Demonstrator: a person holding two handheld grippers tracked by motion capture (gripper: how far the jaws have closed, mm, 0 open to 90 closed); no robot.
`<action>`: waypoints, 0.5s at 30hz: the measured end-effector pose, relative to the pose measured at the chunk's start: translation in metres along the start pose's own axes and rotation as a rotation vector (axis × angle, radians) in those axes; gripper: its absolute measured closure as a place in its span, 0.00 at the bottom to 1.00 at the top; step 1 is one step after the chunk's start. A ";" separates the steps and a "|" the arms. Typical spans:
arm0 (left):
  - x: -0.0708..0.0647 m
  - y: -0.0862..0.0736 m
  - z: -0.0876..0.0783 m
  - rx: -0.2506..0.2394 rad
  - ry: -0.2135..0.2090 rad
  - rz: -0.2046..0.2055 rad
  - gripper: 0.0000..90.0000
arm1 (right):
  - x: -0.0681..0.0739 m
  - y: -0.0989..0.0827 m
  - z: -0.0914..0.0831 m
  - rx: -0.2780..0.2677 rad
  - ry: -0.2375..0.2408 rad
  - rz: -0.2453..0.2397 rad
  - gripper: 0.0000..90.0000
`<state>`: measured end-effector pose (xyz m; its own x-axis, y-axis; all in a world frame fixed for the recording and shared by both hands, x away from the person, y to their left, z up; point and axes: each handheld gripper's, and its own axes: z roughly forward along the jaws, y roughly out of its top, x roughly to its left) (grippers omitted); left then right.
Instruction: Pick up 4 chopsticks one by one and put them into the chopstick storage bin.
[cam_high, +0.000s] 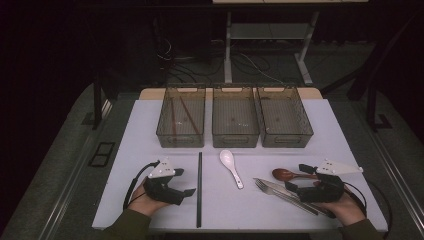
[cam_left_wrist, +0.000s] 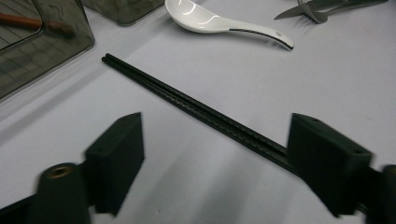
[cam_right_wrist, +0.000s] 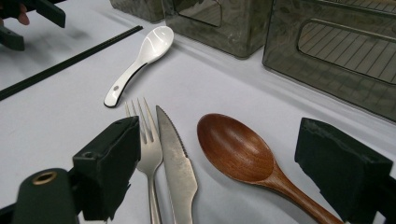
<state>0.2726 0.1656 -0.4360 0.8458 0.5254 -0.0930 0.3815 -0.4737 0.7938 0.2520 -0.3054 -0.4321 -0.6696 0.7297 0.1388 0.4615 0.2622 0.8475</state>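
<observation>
A pair of black chopsticks (cam_high: 199, 190) lies lengthwise on the white table (cam_high: 145, 150). My left gripper (cam_high: 184, 182) sits just left of them, open. In the left gripper view the black chopsticks (cam_left_wrist: 187, 100) run diagonally and pass under the right jaw of the open left gripper (cam_left_wrist: 215, 154); nothing is pinched. My right gripper (cam_high: 298, 177) is open low over a fork (cam_right_wrist: 149, 149), a knife (cam_right_wrist: 175, 158) and a wooden spoon (cam_right_wrist: 238, 151), which lie between its spread jaws (cam_right_wrist: 219, 158). A white ceramic spoon (cam_high: 230, 165) lies mid-table.
Three smoky clear bins stand in a row at the back: left bin (cam_high: 180, 139) with brown chopsticks (cam_left_wrist: 28, 21) inside, middle bin (cam_high: 235, 139), right bin (cam_high: 287, 140). Table edges run close to both hands at the front.
</observation>
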 end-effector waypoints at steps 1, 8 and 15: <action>-0.001 0.001 0.000 0.001 -0.006 0.004 0.35 | 0.000 0.000 0.001 0.001 -0.001 0.001 0.16; -0.003 0.008 0.010 0.037 0.008 -0.003 0.48 | 0.001 0.000 0.004 0.013 -0.006 -0.016 0.16; 0.010 0.022 0.025 0.055 0.088 -0.034 0.52 | 0.000 0.000 0.003 0.006 -0.012 -0.009 0.16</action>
<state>0.2985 0.1424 -0.4348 0.7968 0.6008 -0.0642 0.4313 -0.4911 0.7568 0.2538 -0.3032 -0.4333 -0.6669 0.7347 0.1247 0.4588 0.2729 0.8456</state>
